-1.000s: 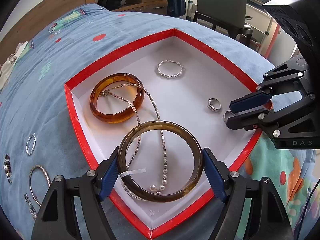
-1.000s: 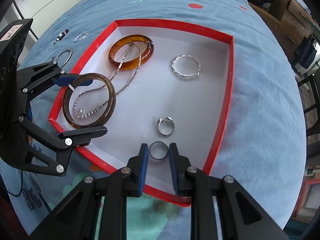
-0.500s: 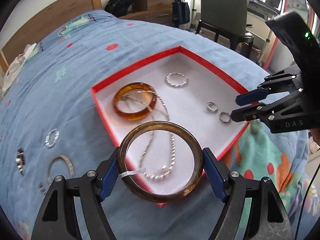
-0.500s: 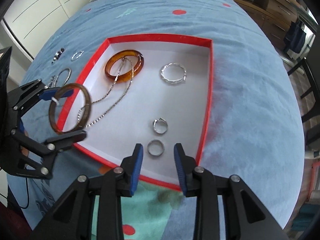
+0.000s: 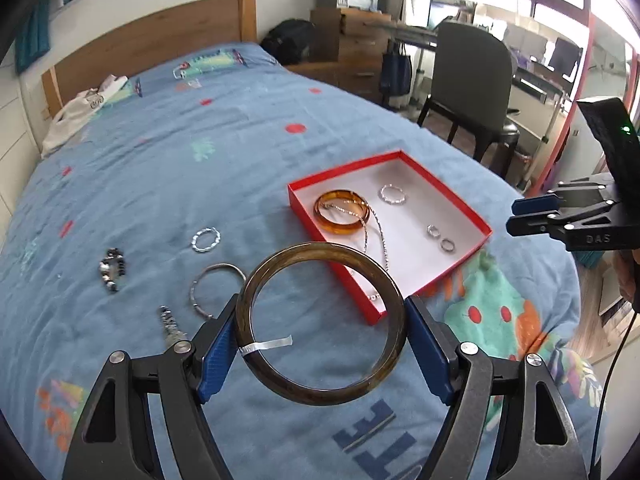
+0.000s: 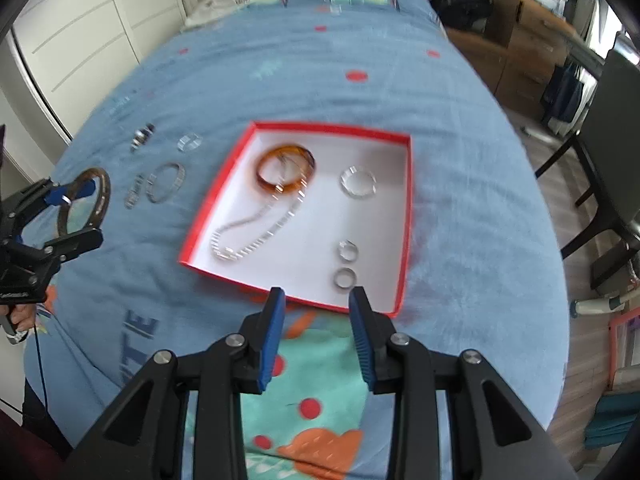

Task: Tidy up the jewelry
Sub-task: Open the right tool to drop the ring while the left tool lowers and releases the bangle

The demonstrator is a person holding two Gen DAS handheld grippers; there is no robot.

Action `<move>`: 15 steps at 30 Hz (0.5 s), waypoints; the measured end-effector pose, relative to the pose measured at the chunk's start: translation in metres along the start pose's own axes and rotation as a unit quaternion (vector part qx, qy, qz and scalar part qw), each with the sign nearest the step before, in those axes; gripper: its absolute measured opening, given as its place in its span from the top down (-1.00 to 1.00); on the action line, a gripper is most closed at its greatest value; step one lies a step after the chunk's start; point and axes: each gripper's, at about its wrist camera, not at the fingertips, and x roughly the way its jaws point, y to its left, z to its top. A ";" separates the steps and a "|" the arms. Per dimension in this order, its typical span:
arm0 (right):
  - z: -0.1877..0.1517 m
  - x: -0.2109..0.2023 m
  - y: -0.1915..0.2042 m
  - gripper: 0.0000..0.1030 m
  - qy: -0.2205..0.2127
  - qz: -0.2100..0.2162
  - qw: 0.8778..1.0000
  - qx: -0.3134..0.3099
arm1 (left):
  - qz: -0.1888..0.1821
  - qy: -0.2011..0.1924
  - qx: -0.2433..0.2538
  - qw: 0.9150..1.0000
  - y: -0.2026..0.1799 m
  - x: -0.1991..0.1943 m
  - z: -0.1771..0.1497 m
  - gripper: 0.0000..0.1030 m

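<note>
My left gripper (image 5: 322, 338) is shut on a dark brown bangle (image 5: 276, 382) with a white tag, held above the bedspread, left of and nearer than the red tray (image 5: 332, 248). The tray (image 6: 404, 216) holds an amber bangle (image 5: 340, 224), a pearl-and-chain necklace (image 6: 256, 236), a twisted silver bracelet (image 5: 393, 194) and two silver rings (image 6: 346, 268). My right gripper (image 6: 318, 334) is open and empty, just short of the tray's near edge. It also shows in the left wrist view (image 5: 532, 216).
Loose jewelry lies on the blue bedspread left of the tray: a twisted silver ring bracelet (image 5: 206, 239), a beaded piece (image 5: 112, 270), a thin silver bangle (image 5: 216, 288) and a small chain piece (image 5: 170, 322). A chair (image 5: 472, 88) and desk stand beyond the bed.
Both grippers have pulled back and up from the tray. The left carried the dark bangle out of the tray. The right opened wider and left the ring in the tray.
</note>
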 end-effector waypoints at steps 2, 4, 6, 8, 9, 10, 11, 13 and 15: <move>-0.004 -0.010 0.007 0.38 -0.010 0.001 1.000 0.000 | -0.002 -0.006 0.004 1.000 -0.004 -0.006 0.001 -0.49; -0.012 -0.016 0.007 0.38 -0.020 0.003 1.000 0.007 | -0.008 -0.011 0.009 1.000 -0.011 -0.003 0.005 -0.49; -0.017 -0.016 0.003 0.38 -0.026 0.007 0.999 0.021 | -0.016 -0.007 0.013 1.000 -0.020 0.008 0.011 -0.49; -0.023 -0.015 -0.008 0.37 -0.032 0.010 0.999 0.039 | -0.024 0.001 0.016 1.000 -0.030 0.025 0.019 -0.49; -0.025 -0.014 -0.014 0.37 -0.036 0.009 0.998 0.047 | -0.028 0.007 0.019 0.999 -0.035 0.035 0.023 -0.49; -0.027 -0.013 -0.024 0.38 -0.041 0.008 0.998 0.056 | -0.031 0.012 0.022 0.999 -0.040 0.046 0.026 -0.49; -0.027 -0.012 -0.030 0.38 -0.044 0.007 0.997 0.061 | -0.034 0.018 0.024 0.999 -0.044 0.056 0.028 -0.49; -0.028 -0.007 -0.048 0.38 -0.050 -0.002 0.996 0.071 | -0.038 0.030 0.025 0.998 -0.052 0.078 0.032 -0.49; -0.028 -0.003 -0.063 0.38 -0.057 -0.001 0.995 0.082 | -0.041 0.044 0.027 0.998 -0.058 0.100 0.035 -0.49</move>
